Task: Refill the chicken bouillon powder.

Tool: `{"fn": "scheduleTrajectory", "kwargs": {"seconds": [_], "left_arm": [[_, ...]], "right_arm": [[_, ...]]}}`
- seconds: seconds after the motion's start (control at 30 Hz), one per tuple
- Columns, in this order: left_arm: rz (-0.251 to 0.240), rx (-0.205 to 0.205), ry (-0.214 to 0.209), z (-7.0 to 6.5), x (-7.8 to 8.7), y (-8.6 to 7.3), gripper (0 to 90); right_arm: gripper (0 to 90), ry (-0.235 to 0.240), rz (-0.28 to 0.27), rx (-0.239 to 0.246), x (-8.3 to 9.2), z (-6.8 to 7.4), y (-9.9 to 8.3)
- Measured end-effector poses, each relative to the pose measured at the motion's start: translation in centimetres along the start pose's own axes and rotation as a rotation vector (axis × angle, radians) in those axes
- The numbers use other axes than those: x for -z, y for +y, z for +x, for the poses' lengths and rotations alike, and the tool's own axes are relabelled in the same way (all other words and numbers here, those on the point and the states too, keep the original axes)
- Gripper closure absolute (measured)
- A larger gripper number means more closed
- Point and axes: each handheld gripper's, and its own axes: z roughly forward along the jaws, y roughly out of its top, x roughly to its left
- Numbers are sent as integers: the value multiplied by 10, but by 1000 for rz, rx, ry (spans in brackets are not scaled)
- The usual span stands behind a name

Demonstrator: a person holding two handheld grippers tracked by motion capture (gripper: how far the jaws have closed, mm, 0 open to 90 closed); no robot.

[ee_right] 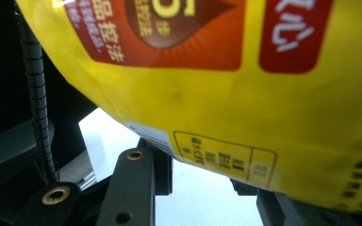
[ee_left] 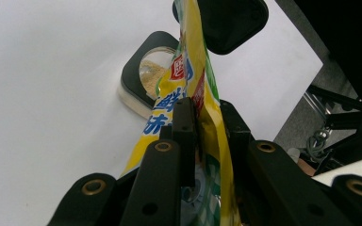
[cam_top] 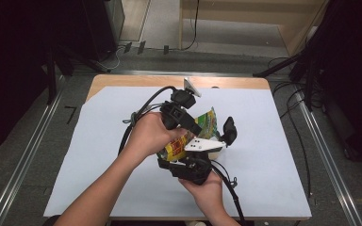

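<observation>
A: Both tongs on one thing: a yellow foil seasoning pouch (cam_top: 188,136) with red, green and blue print, held up over the table (cam_top: 99,155) with its white cover, between the two hands.

B: Left tongs (ee_left: 201,117)?

A: Narrow, pads pinching the flattened edge of the pouch (ee_left: 188,89) from both sides. Plainly a grip, seen along the jaws in the left gripper view.

B: And the right tongs (ee_right: 202,181)?

A: Set wider, under the fuller belly of the pouch (ee_right: 207,94). One jaw close against the foil; the other half hidden behind the bulge. Hard to say whether pressing or merely cradling, so no verdict there.

B: Anything below?

A: A small square container (ee_left: 146,77), black rim, clear wall, pale yellowish powder inside, standing on the table just beside the hanging pouch. A black square lid (ee_left: 233,21) shows past the top of the pouch; resting on the table or propped up, unclear.

B: Stage of the work, then?

A: Judged from this: container already uncovered and holding some powder, pouch lifted and secured near it. Whether the pouch is open cannot be made out; no powder seen falling.

B: Left to do?

A: Probably tipping the pouch mouth over the container, pouring or topping up, setting the pouch down, then putting the lid back on.
</observation>
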Motion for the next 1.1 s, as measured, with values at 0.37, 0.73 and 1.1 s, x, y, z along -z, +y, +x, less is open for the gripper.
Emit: {"fn": "scheduleTrajectory", "kwargs": {"seconds": [0.37, 0.73, 1.1], "left_arm": [[0, 7, -8, 1, -1, 1, 812], [0, 4, -6, 1, -2, 2, 817], [7, 5, -7, 1, -4, 2, 822]], "right_arm": [[679, -6, 1, -3, 1, 0, 1], [678, 1, -8, -5, 2, 0, 2], [678, -4, -17, 1, 4, 2, 2]]}}
